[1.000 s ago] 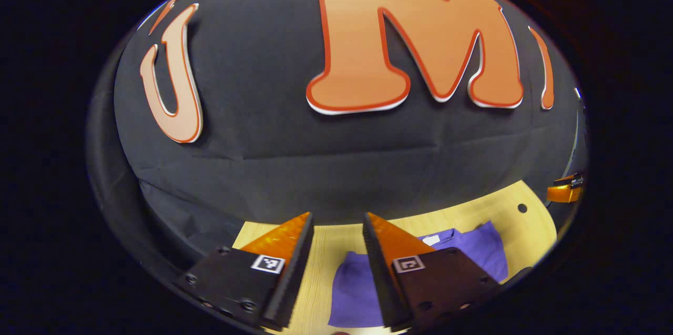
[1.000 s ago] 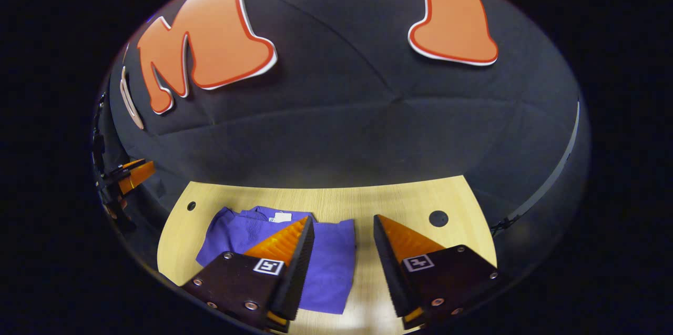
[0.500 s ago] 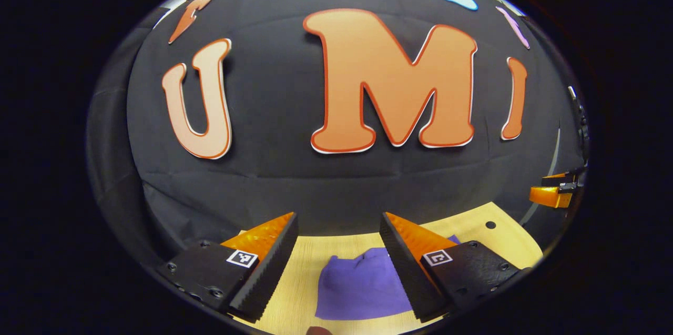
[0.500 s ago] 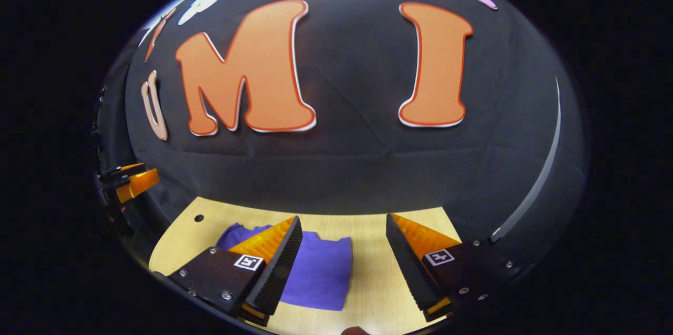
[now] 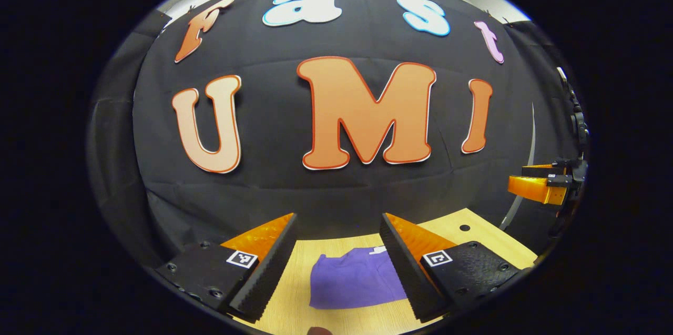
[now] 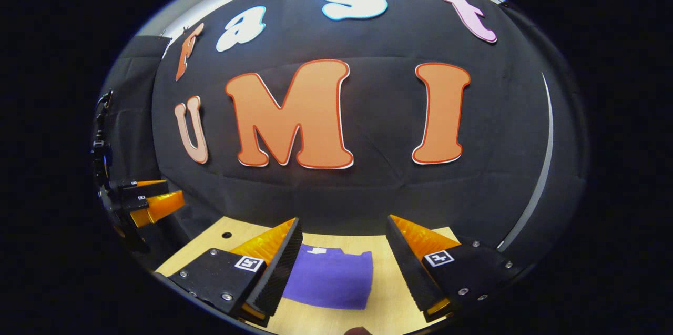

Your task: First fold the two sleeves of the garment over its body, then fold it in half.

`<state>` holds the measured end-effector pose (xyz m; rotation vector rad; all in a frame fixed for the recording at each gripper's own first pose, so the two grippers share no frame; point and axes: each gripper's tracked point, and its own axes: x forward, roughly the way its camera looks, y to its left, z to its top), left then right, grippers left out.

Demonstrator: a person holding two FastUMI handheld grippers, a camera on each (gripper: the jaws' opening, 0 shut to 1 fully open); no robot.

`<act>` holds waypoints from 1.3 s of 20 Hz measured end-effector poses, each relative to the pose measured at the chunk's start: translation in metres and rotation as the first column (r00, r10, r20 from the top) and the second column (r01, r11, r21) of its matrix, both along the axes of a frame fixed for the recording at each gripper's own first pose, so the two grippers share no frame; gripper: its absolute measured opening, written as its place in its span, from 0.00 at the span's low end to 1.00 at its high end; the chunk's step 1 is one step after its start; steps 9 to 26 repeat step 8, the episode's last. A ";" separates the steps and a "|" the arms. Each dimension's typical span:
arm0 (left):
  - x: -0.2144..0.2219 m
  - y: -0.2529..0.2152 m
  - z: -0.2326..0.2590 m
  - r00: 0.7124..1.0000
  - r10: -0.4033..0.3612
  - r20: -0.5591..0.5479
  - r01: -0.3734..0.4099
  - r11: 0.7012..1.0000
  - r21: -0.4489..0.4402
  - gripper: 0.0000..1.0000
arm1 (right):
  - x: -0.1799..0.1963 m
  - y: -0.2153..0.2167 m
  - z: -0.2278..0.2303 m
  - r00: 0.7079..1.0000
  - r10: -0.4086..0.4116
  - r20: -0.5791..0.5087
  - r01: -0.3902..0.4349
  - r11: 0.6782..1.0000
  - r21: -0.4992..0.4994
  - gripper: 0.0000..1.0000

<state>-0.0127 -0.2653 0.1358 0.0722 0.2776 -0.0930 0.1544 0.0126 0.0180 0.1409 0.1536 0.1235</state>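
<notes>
From the left gripper view I see my left hand-held gripper [image 5: 338,222] with its jaws spread wide and nothing between them, held above the pale wooden counter [image 5: 294,314]. The purple garment [image 5: 352,283] lies folded into a compact flat rectangle on that counter, down at about 6 o'clock in the view, partly hidden behind my right-side finger [image 5: 407,256]; a small white tag [image 5: 376,251] shows at its far edge. The other gripper sits at about 3 o'clock, well apart from the cloth. From the right gripper view my right hand-held gripper [image 6: 344,224] is likewise wide and empty, above the counter [image 6: 391,303], with the garment [image 6: 331,277] between the fingers' lines at 6 o'clock, not touched. A small round hole [image 6: 226,234] marks the counter near 8 o'clock.
</notes>
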 end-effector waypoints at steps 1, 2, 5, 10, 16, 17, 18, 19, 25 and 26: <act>-0.010 0.000 0.003 1.000 0.007 0.015 -0.007 1.000 0.002 1.00 | -0.008 0.001 0.001 1.000 -0.009 0.015 0.009 1.000 -0.007 0.95; -0.017 -0.003 0.006 1.000 0.005 0.031 -0.005 1.000 0.001 0.98 | -0.014 0.002 0.003 0.999 -0.018 0.034 0.019 1.000 -0.021 0.95; -0.043 -0.002 0.018 0.995 0.014 0.096 -0.015 1.000 0.012 0.98 | -0.037 0.015 0.010 0.996 -0.022 0.081 0.023 1.000 -0.009 0.95; -0.066 -0.006 0.029 0.983 0.014 0.185 -0.014 1.000 0.002 0.97 | -0.053 0.024 0.009 0.993 -0.026 0.115 0.027 1.000 -0.011 1.00; -0.066 -0.006 0.029 0.983 0.014 0.185 -0.014 1.000 0.002 0.97 | -0.053 0.024 0.009 0.993 -0.026 0.115 0.027 1.000 -0.011 1.00; -0.066 -0.006 0.029 0.983 0.014 0.185 -0.014 1.000 0.002 0.97 | -0.053 0.024 0.009 0.993 -0.026 0.115 0.027 1.000 -0.011 1.00; -0.066 -0.006 0.029 0.983 0.014 0.185 -0.014 1.000 0.002 0.97 | -0.053 0.024 0.009 0.993 -0.026 0.115 0.027 1.000 -0.011 1.00; -0.066 -0.006 0.029 0.983 0.014 0.185 -0.014 1.000 0.002 0.97 | -0.053 0.024 0.009 0.993 -0.026 0.115 0.027 1.000 -0.011 1.00; -0.066 -0.006 0.029 0.983 0.014 0.185 -0.014 1.000 0.002 0.97 | -0.053 0.024 0.009 0.993 -0.026 0.115 0.027 1.000 -0.011 1.00; -0.066 -0.006 0.029 0.983 0.014 0.185 -0.014 1.000 0.002 0.97 | -0.053 0.024 0.009 0.993 -0.026 0.115 0.027 1.000 -0.011 1.00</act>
